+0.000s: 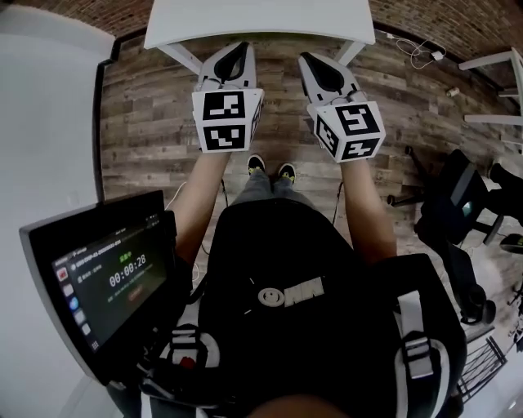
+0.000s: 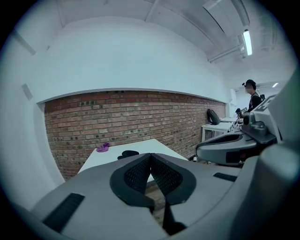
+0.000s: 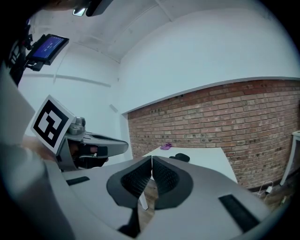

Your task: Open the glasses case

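Closest to us sits the black chest pack [image 1: 327, 326] with a screen [image 1: 106, 277] mounted at its left, and past it our forearms reach forward to the two tools. Our left gripper [image 1: 239, 49] has its jaws pressed together with nothing between them, which its own view shows plainly. Our right gripper [image 1: 309, 60] is the same, pads meeting tip to tip and empty. We hold both side by side above the wooden floor [image 1: 147, 122], near the front edge of the white desk [image 1: 261, 24] and apart from anything on it. Farther off, on the desk's far half, both gripper views show a small dark shape that we judge to be the glasses case [image 2: 127, 153], with a purple object [image 2: 103, 147] just beyond it toward the brick wall [image 2: 117, 117]. By our reading the task has not started: no gripper touches the case, so reaching it, steadying it and lifting its lid all remain. Much stays uncertain. From the head view the desk's far part is cut off at the top, so the case is missing there. In the gripper views it is too small and dark for us to tell its hinge side, or even whether the lid is down. What the purple object is we cannot tell either.
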The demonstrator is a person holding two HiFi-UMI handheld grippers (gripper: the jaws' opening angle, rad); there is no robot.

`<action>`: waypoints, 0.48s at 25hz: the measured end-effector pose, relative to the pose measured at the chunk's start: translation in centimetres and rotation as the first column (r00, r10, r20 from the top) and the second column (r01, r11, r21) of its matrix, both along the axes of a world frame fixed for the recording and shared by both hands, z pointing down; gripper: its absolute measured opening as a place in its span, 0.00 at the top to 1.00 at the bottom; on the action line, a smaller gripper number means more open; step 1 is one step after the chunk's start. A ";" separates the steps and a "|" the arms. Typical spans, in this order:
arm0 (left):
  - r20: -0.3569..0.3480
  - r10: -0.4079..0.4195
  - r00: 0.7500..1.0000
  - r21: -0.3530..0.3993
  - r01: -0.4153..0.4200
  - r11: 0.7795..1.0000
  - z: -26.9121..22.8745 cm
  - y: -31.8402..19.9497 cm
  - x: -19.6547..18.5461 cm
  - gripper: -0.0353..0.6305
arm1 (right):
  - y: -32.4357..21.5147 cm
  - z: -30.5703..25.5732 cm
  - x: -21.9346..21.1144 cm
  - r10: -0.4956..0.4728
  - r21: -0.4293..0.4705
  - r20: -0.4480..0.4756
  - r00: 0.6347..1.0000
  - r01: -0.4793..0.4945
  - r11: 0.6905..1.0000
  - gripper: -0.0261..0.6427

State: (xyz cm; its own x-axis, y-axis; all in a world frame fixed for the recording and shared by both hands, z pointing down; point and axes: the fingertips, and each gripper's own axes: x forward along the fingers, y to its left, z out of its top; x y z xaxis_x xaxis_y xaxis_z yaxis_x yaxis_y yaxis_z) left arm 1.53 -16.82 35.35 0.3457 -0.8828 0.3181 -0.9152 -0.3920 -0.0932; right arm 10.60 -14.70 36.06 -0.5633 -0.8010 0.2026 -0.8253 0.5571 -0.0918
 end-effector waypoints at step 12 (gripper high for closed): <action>-0.030 0.040 0.999 0.002 -0.040 0.999 0.7 12.1 -2.4 0.94 | 12.5 0.8 -3.5 -0.012 -0.002 -0.065 0.998 0.012 1.000 0.95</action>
State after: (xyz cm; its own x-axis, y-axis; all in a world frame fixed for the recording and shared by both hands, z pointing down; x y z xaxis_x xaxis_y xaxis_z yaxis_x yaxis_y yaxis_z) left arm -0.88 -4.69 36.07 0.3898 -0.8685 0.3063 -0.9013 -0.4280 -0.0667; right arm 7.08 -2.17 36.86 -0.5586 -0.7939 0.2402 -0.8227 0.5672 -0.0385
